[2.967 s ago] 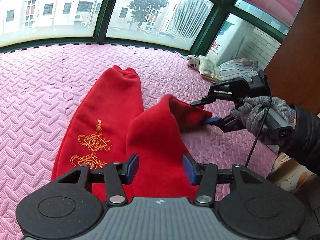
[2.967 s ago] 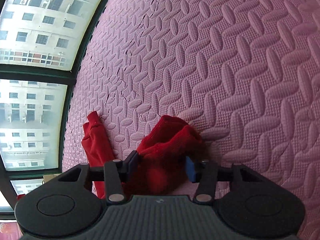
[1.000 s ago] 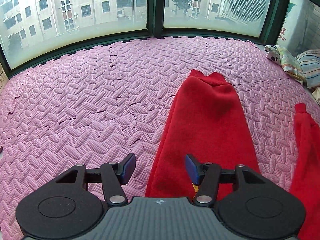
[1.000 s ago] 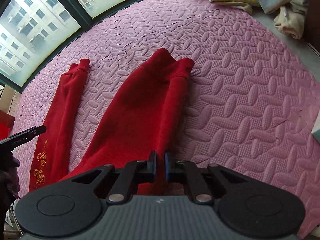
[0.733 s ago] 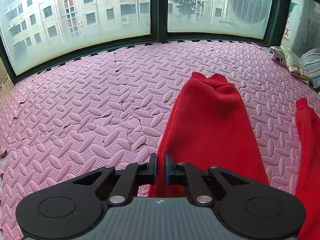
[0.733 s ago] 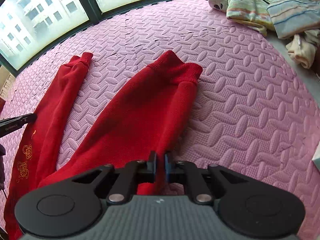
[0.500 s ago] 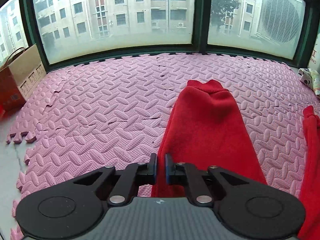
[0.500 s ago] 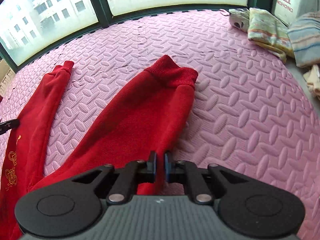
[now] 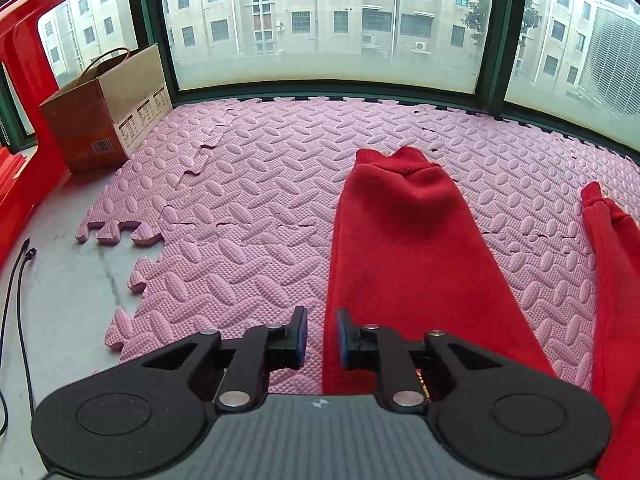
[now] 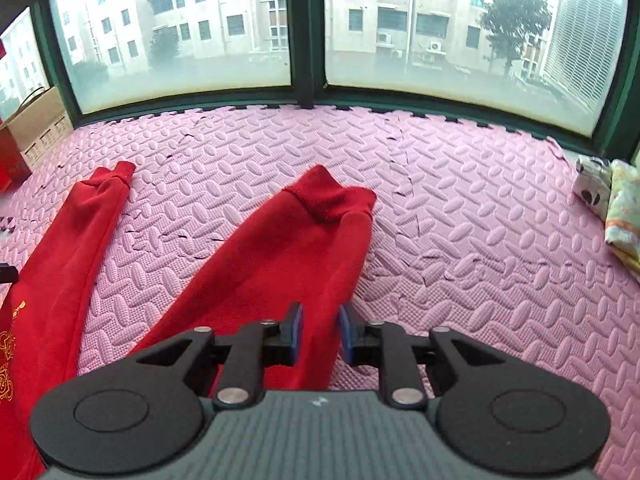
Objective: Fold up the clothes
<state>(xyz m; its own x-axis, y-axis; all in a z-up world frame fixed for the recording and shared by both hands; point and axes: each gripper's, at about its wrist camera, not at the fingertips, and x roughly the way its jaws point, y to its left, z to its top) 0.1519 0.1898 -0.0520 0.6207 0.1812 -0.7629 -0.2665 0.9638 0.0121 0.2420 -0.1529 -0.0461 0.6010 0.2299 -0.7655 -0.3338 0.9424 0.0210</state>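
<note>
red trousers [image 9: 404, 248] were laid flat on the pink foam mat [image 9: 256, 184], legs spread apart, no fold made | left gripper [image 9: 322, 338] and right gripper [image 10: 320, 334]: jaws slightly parted over leg edges, nothing clamped | cardboard box [image 9: 104, 120], bedding pile [image 10: 618, 204] were kept clear

**A home window bay laid with play mats**

This looks like a room in a flat — interlocking pink foam mats [image 9: 256, 184] cover the floor up to broad green-framed windows [image 10: 306, 32] facing apartment blocks [image 9: 328, 4]. A paper carrier bag [image 9: 108, 108] stands at the mat's edge, and folded bedding [image 10: 622, 212] lies to the right.
</note>
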